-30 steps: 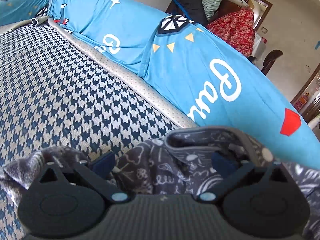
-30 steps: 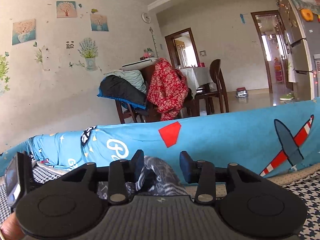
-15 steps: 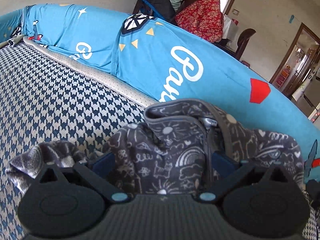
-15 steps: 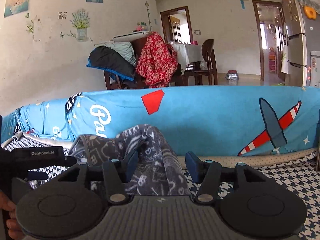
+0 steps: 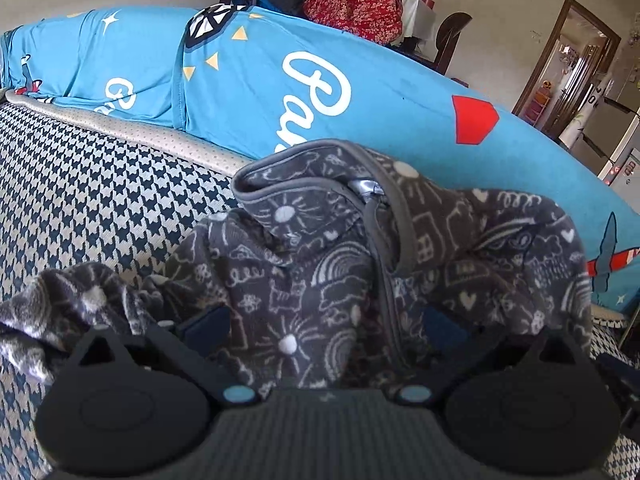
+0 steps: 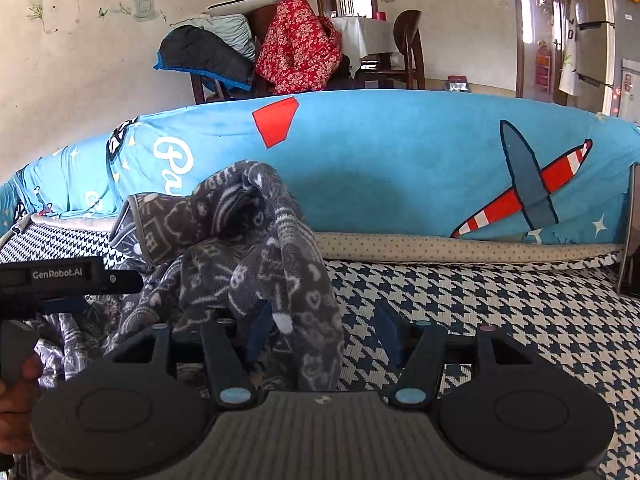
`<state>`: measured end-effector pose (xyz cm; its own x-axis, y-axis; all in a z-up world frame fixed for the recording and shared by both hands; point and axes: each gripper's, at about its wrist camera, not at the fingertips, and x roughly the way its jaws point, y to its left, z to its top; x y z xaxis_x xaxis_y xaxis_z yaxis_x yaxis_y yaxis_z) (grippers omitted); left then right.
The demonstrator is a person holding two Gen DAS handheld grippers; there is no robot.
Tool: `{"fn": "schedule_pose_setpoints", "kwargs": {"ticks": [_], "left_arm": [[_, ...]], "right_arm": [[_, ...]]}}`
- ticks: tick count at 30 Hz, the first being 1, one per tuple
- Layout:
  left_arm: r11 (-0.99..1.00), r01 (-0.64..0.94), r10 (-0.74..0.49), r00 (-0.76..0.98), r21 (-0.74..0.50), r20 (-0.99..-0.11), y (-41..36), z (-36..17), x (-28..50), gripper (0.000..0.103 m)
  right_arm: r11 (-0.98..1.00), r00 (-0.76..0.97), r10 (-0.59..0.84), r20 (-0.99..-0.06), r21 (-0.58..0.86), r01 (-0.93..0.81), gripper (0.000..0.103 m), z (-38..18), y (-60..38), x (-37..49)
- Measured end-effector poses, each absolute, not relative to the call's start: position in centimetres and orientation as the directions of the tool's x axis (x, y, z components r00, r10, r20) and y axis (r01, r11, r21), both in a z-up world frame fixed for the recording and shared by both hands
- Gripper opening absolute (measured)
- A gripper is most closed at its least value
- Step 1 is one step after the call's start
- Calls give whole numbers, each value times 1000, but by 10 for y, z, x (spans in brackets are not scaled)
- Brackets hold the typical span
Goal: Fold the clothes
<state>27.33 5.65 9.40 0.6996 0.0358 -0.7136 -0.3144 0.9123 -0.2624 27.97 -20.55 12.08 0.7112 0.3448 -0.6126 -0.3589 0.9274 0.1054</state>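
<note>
A dark grey fleece jacket with white doodle print (image 5: 320,264) lies bunched on the houndstooth sofa seat, zipper and collar facing up. My left gripper (image 5: 324,328) is open, its jaws wide apart with the jacket's fabric lying between them. In the right wrist view the same jacket (image 6: 260,256) is heaped at the left. My right gripper (image 6: 324,332) is open, and a fold of the jacket hangs over its left finger (image 6: 258,330). The left gripper's body (image 6: 60,280) shows at the left edge of that view.
The sofa seat has a navy and white houndstooth cover (image 6: 500,312). A blue printed cover drapes the sofa back (image 6: 400,160), also seen in the left wrist view (image 5: 280,80). Behind are chairs piled with clothes (image 6: 280,48) and a doorway.
Both grippers have moved down and towards the jacket. The jacket now fills more of both views, and the right gripper's jaws have spread wider.
</note>
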Motion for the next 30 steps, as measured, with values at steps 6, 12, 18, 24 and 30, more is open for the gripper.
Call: {"fn": "schedule_pose_setpoints", "kwargs": {"ticks": [6,12,18,24,30], "left_arm": [[928,-277,27,714,-247,-700,48,102,259,103],[938,-258,26,718,-231,-696,48,104,243,103],[945,-255,38,706,-203,-708,55,100,235,103],[940,-279,52,690,-198,-722,69,96,233,103],[934,-291,49,679,-207,-732,78,91,233,103]], "right_arm": [[931,666,345,-661,148,-335,63,108,-219,269],[923,582,368,-725,210,-322,64,81,-222,261],[900,518,435,-736,341,-272,31,59,-224,263],[931,646,364,-671,276,-238,6,76,-219,267],[983,900,171,-401,134,-127,6,126,-222,263]]}}
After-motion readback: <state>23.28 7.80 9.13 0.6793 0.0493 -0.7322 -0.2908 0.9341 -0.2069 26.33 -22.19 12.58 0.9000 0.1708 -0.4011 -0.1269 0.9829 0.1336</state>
